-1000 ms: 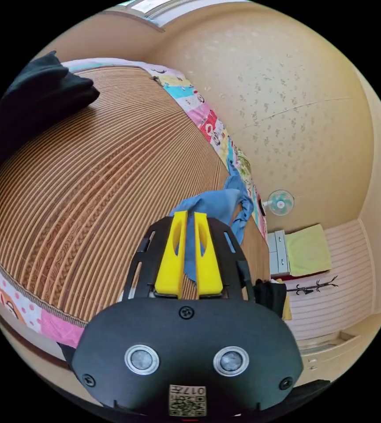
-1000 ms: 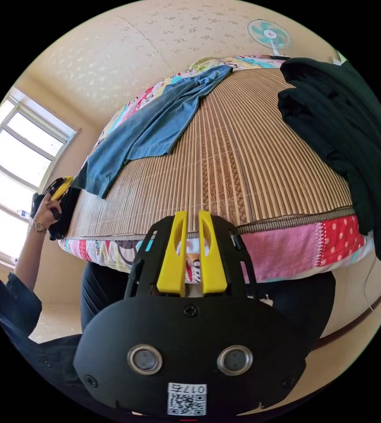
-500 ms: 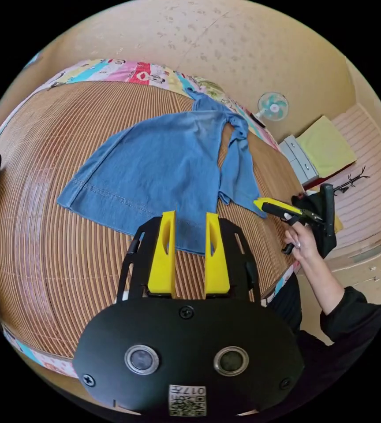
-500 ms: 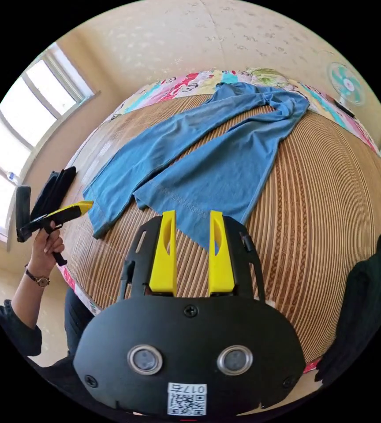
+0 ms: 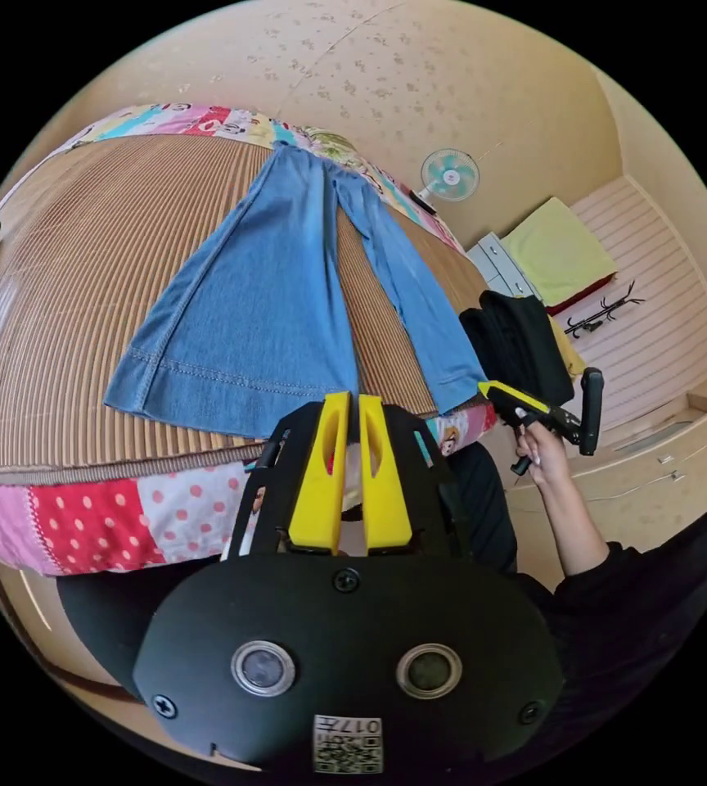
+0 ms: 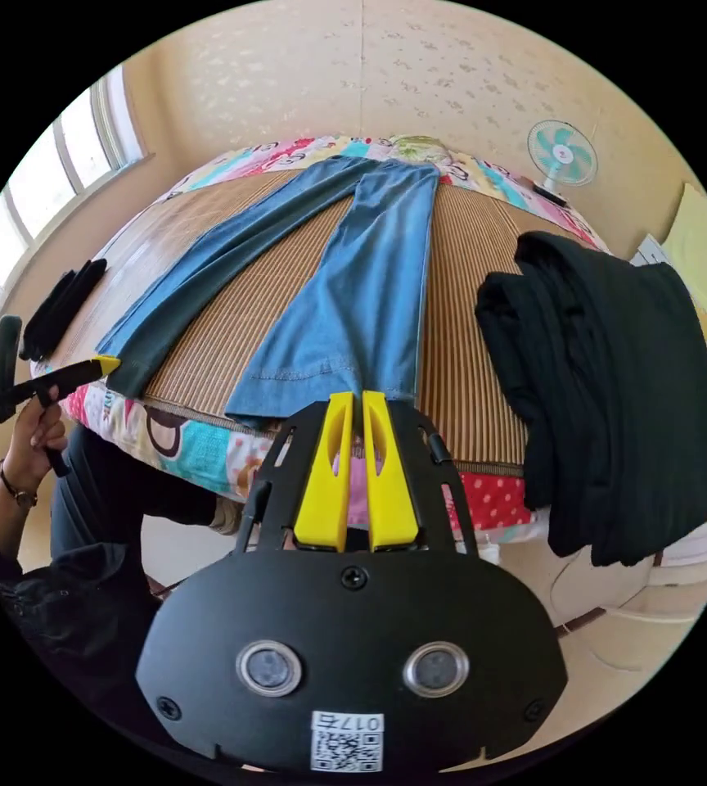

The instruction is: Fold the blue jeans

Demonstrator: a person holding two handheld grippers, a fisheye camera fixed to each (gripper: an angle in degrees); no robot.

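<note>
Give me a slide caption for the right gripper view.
Blue jeans spread legs apart on a bamboo mat, dark clothes piled beside.

Ahead of your left tool (image 5: 348, 409), with its smooth matt yellow plastic jaws on a matt black plastic body, the blue jeans (image 5: 263, 286) are soft matt denim with stitched hems. They lie on a ribbed woven bamboo mat (image 5: 83, 270) over a printed cotton quilt (image 5: 92, 516). Right of your right tool (image 6: 356, 409), the dark garment (image 6: 615, 377) is matt cloth.

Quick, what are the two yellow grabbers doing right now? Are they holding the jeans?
Left gripper: closed on the hem of one jeans leg.
Right gripper: closed on the hem of the other leg.
</note>
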